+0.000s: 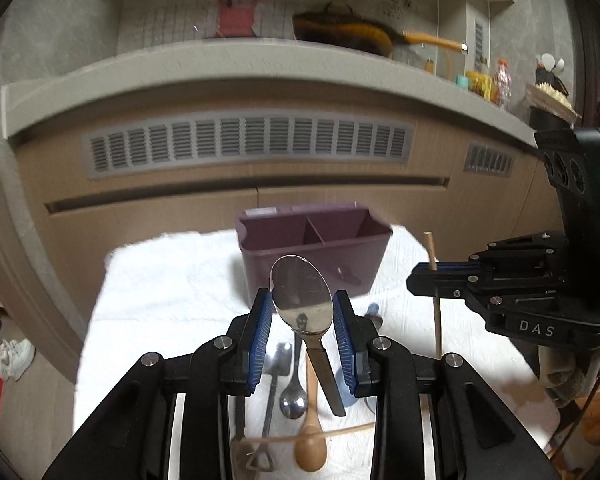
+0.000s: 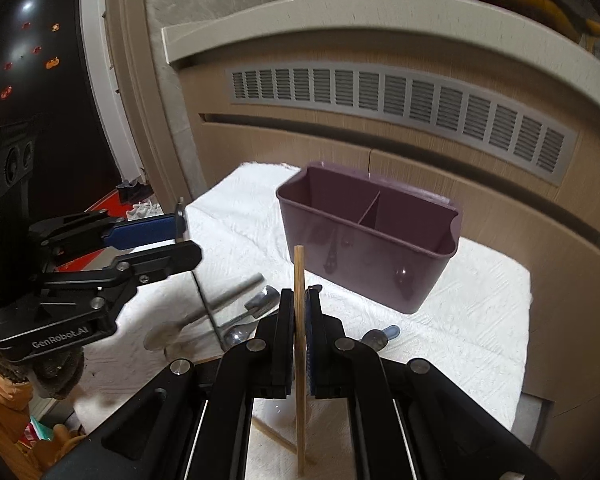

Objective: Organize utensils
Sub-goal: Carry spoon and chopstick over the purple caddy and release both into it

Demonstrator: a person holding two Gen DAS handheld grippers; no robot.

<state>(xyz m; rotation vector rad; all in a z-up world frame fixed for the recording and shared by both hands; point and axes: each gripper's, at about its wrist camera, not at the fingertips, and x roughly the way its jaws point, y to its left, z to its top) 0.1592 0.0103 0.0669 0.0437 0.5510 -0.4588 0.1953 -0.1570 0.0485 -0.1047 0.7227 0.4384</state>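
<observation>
My left gripper [image 1: 302, 304] is shut on a large steel spoon [image 1: 300, 290], bowl up and handle hanging down, held above the white towel [image 1: 172, 288]. My right gripper [image 2: 300, 308] is shut on a wooden chopstick [image 2: 299, 280] held upright; it also shows in the left wrist view [image 1: 434, 272]. The purple two-compartment holder [image 1: 314, 240] stands on the towel behind both grippers and looks empty [image 2: 368, 232]. Under the left gripper lie a wooden spoon [image 1: 310, 444], a small steel spoon [image 1: 294, 400], a slotted utensil [image 1: 278, 364] and another chopstick [image 1: 300, 436].
A wood cabinet with a grey vent grille [image 1: 248, 140] stands close behind the towel. A ledge above it carries a pan [image 1: 348, 32] and small bottles [image 1: 500, 84]. The towel's edge drops off at the left, with shoes [image 1: 14, 356] on the floor.
</observation>
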